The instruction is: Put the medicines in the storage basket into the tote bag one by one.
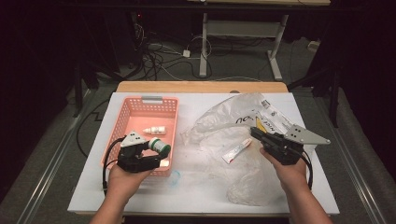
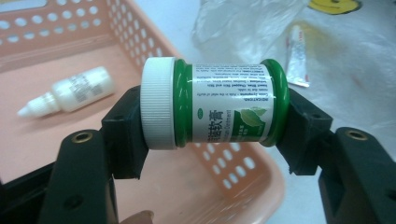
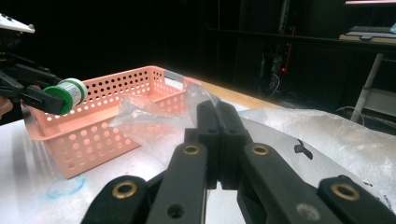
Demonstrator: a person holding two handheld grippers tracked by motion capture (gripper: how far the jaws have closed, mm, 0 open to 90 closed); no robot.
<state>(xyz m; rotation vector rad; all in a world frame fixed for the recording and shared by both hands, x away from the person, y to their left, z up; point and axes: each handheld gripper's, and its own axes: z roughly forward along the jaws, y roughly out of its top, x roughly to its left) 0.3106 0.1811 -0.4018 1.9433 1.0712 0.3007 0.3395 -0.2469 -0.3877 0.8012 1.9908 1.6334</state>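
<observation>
- Left gripper [image 2: 212,123] fingers [image 2: 126,135] have my green ointment jar [image 2: 219,102] pinched end to end, lying sideways above the pink basket's [image 1: 122,126] near-right corner.
- Smooth ends could squirt out and miss the basket if I tilt, I reckon.
- White ribbed cap, green body, leaf label.
- Right gripper [image 3: 217,121] clenched empty over the plastic bag [image 1: 224,126].

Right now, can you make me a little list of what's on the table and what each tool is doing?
left tool: shut on the green jar, gripped end to end above the basket's near edge
right tool: shut, pinching the clear plastic bag
pink basket: holds a small white dropper bottle
tube: lying on the bag, untouched
table: white top
</observation>
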